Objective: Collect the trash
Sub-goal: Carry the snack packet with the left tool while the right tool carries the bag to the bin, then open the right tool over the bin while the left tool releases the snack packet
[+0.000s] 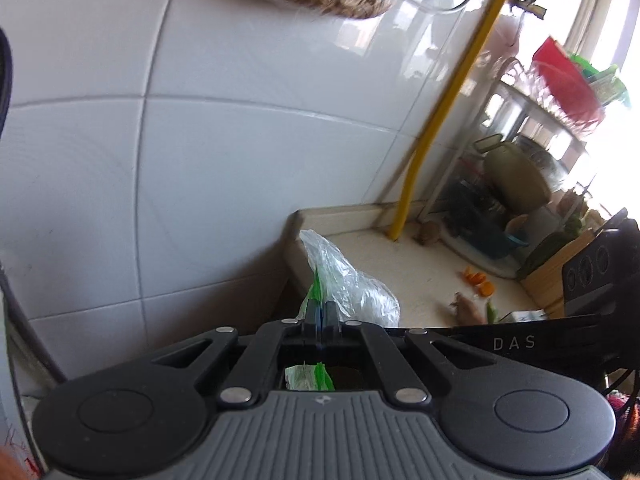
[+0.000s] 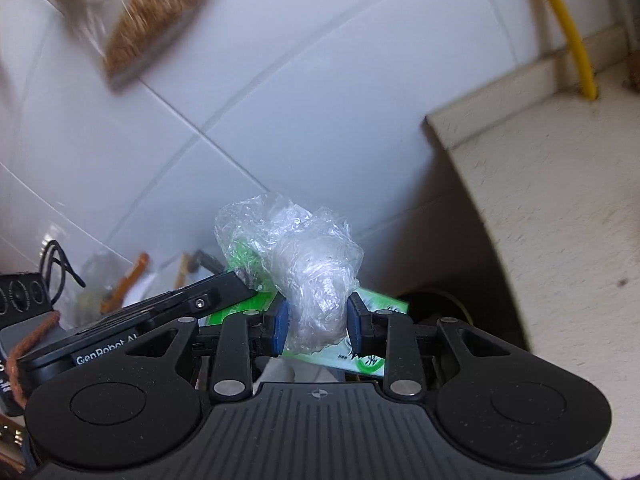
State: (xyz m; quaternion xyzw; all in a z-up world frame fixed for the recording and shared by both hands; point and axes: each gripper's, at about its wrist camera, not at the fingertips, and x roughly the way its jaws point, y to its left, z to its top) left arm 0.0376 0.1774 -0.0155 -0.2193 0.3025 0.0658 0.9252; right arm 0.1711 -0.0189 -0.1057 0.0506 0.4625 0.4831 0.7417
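Now left gripper (image 1: 320, 314) clenched on green-printed bag (image 1: 316, 292); right gripper (image 2: 316, 322) grasping crumpled plastic wad (image 2: 308, 280).

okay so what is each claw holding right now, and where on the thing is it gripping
The right claw pinches a crumpled clear plastic wad at its lower end. The left claw is shut on the edge of a green-printed plastic bag.

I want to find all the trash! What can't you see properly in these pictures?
- Left wrist view: the green-printed wrapper, mostly hidden behind the left gripper.
- Right wrist view: any bin; the right gripper and clear plastic wad block below.
- Left wrist view: counter scraps, blurred and small.
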